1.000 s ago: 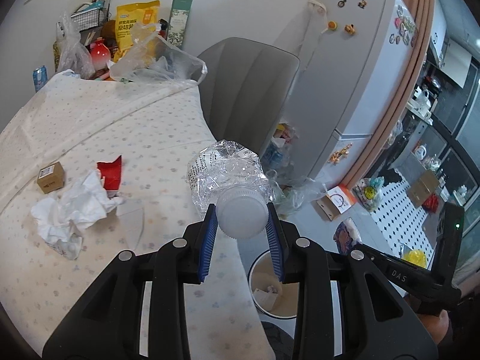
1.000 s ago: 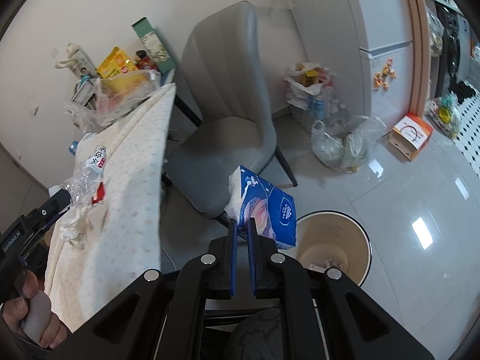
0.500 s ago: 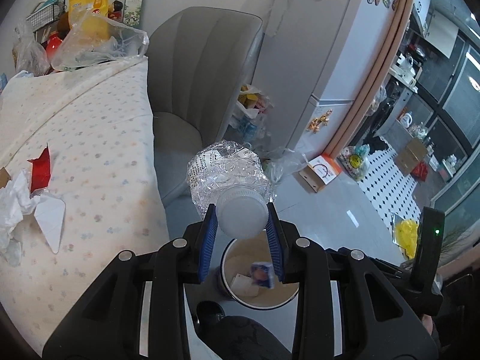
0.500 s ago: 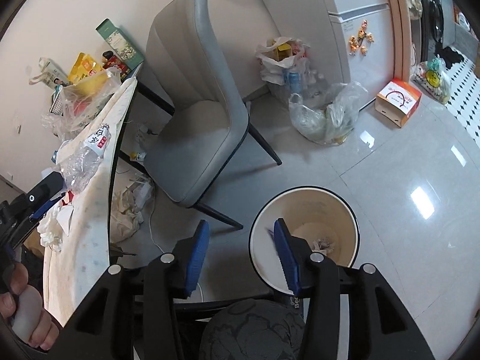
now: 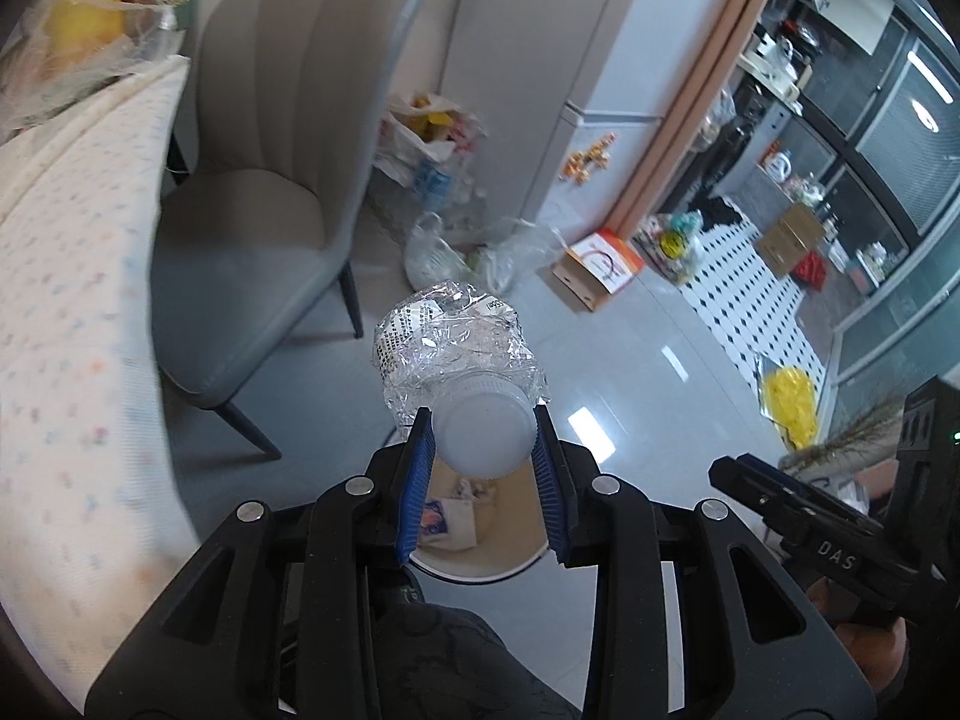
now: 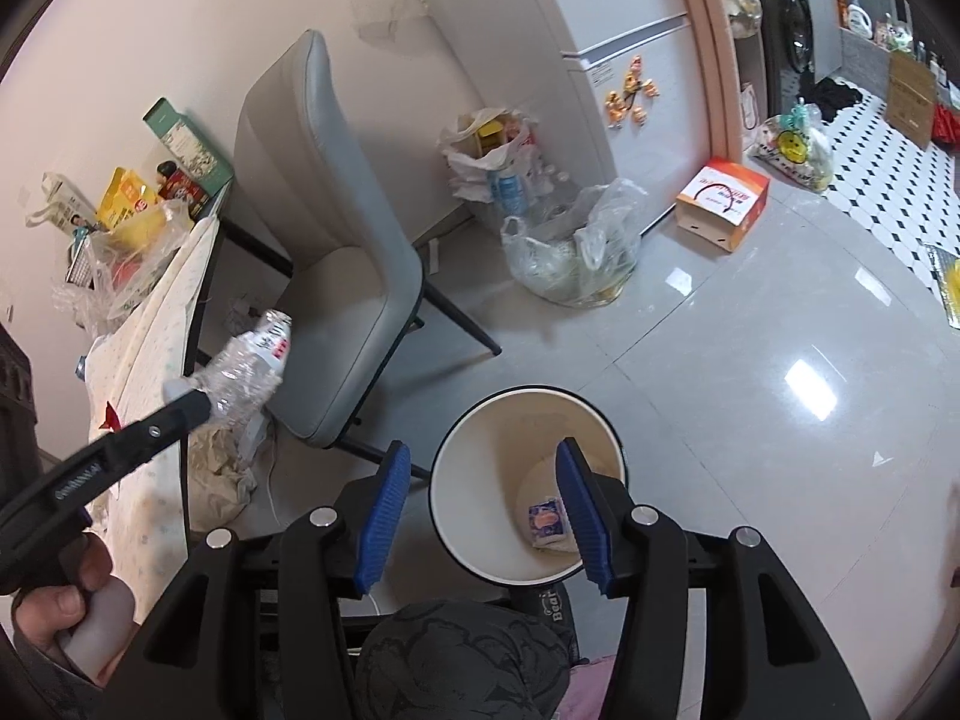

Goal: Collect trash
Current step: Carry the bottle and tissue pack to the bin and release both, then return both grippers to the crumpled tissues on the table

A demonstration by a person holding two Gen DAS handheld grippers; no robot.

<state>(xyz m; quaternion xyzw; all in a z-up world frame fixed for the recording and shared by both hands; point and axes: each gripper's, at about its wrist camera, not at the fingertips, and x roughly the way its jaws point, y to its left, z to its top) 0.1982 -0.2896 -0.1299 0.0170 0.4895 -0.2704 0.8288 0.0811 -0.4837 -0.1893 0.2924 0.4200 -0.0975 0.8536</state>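
My left gripper [image 5: 483, 438] is shut on the white cap of a crushed clear plastic bottle [image 5: 456, 342] and holds it over the floor, above the far rim of the round waste bin [image 5: 516, 567]. The bottle [image 6: 249, 363] also shows in the right wrist view, beside the table edge. My right gripper [image 6: 480, 507] is open and empty above the bin [image 6: 447, 516]. A blue tissue pack [image 6: 546, 519] lies inside the bin, and it also shows in the left wrist view [image 5: 429, 522].
A grey chair [image 6: 336, 276] stands left of the bin. The table with its dotted cloth [image 5: 66, 300] is at the left, with red scrap [image 6: 108, 417] on it. Plastic bags of rubbish [image 6: 570, 258] and an orange box [image 6: 723, 201] sit by the fridge [image 6: 618, 48].
My right gripper opened and the blue tissue pack dropped into the bin. My left gripper carried the bottle off the table toward the bin.
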